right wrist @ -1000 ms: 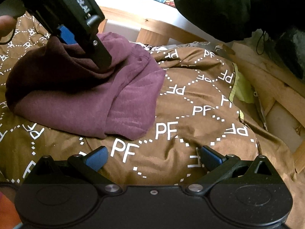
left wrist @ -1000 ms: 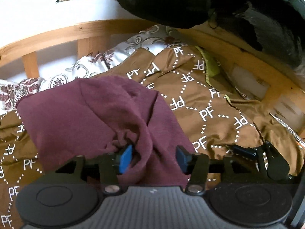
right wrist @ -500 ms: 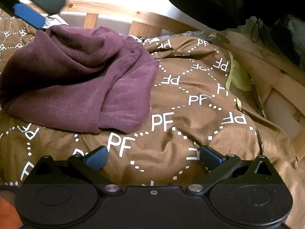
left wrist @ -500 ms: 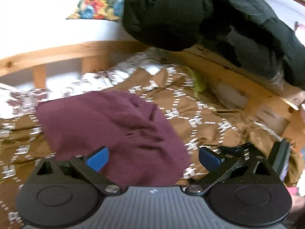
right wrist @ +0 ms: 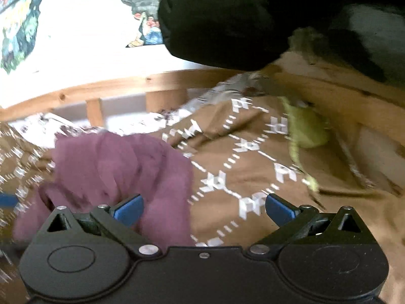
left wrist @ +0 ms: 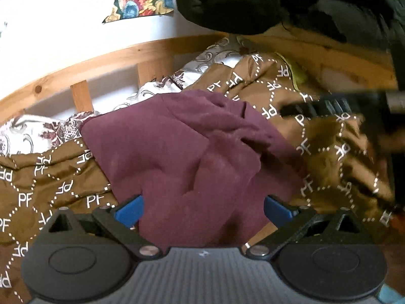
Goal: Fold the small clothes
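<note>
The left hand-held gripper (left wrist: 202, 209) stands spread wide, having just let its jaws open, with nothing pinched, and the right hand-held gripper (right wrist: 202, 209) is spread and empty too. Just beyond both lies the maroon garment (left wrist: 187, 152), bunched in loose folds on the brown quilt (left wrist: 50, 182) of the bed, near the wooden bed rail (left wrist: 101, 63) at the far side. It looks a soft, light knit that will sag and crumple, so I judge a flat outer edge or corner the best hold, not the rumpled middle.
</note>
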### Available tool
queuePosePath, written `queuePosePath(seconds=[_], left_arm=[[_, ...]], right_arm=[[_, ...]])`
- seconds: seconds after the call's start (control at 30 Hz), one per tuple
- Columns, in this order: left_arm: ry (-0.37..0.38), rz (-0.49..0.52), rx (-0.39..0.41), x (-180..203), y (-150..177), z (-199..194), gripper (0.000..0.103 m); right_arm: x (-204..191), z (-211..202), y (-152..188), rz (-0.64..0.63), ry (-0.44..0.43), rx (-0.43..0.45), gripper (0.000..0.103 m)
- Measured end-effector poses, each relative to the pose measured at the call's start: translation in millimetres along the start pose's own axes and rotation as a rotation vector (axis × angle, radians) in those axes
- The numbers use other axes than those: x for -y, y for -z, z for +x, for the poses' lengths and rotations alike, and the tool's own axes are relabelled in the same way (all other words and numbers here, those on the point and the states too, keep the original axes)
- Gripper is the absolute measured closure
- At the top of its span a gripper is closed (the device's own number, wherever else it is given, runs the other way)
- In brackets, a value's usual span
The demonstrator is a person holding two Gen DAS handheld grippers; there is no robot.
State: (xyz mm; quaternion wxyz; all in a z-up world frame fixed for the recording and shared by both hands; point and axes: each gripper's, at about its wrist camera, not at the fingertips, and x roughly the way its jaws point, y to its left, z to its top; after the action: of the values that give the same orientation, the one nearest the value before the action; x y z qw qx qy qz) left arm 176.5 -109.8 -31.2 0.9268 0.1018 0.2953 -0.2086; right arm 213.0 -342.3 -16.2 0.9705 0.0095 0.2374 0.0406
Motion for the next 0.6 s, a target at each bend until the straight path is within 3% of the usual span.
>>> queuePosePath(seconds=[0.17,0.27,0.47,0.53,0.6], left_arm=[[-0.042,0.045,-0.017,8.6,2.2,5.1,0.010],[-0.048,0.047,-0.018,9.3,2.1,5.3,0.027],[-0.026,0.016,0.011,4.5,2.0,2.5,0.060],[-0.025,0.024,0.018,5.8,1.8,1.2,0.070],[-0.030,0.026,0.032,6.5,1.6,-0.3,0.076]], right_arm=[[-21.1,24.3,-25.6,0.009,-0.125,-0.048,0.014],[-39.6,42.6,-30.5,-0.015,-0.159,-0.083,0.028],[-55.0,73.8,-29.1,0.027,-0.193,-0.159,0.065],[-54.4,76.4,-26.9,0.042,-0.196,-0.174,0.088],[-56.8,74.5,-25.7,0.008,-0.198,-0.162,0.094]])
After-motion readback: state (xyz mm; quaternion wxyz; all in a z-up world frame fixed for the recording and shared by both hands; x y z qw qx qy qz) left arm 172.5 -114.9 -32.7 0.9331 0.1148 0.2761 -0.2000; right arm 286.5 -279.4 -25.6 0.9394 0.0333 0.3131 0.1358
